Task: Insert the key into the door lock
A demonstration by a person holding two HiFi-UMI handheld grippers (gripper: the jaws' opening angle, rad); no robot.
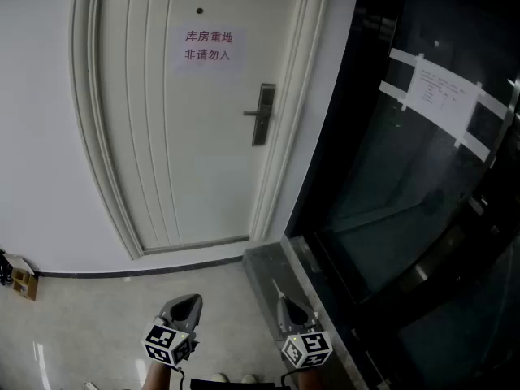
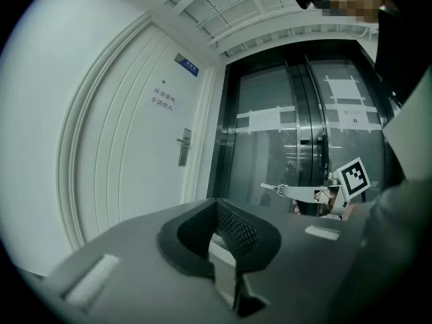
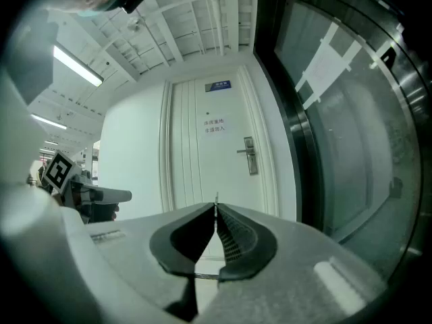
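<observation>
The white door [image 1: 191, 136] stands ahead with a paper sign [image 1: 208, 45] on it. Its metal lock plate and lever handle [image 1: 262, 114] sit at the door's right edge, also seen in the right gripper view as the lock plate [image 3: 250, 155] and in the left gripper view as the lock plate [image 2: 183, 147]. My right gripper [image 1: 282, 301] is shut on a thin key [image 3: 216, 200], whose tip pokes out toward the door; the key [image 2: 271, 187] shows from the side too. My left gripper [image 1: 189, 301] is beside it, shut and holding nothing. Both are well short of the door.
A dark glass partition [image 1: 422, 185] with taped paper notices [image 1: 439, 94] runs along the right, its metal base [image 1: 276, 266] close to my right gripper. A small cardboard box [image 1: 23, 281] lies by the left wall. Pale tiled floor [image 1: 97, 323] lies before the door.
</observation>
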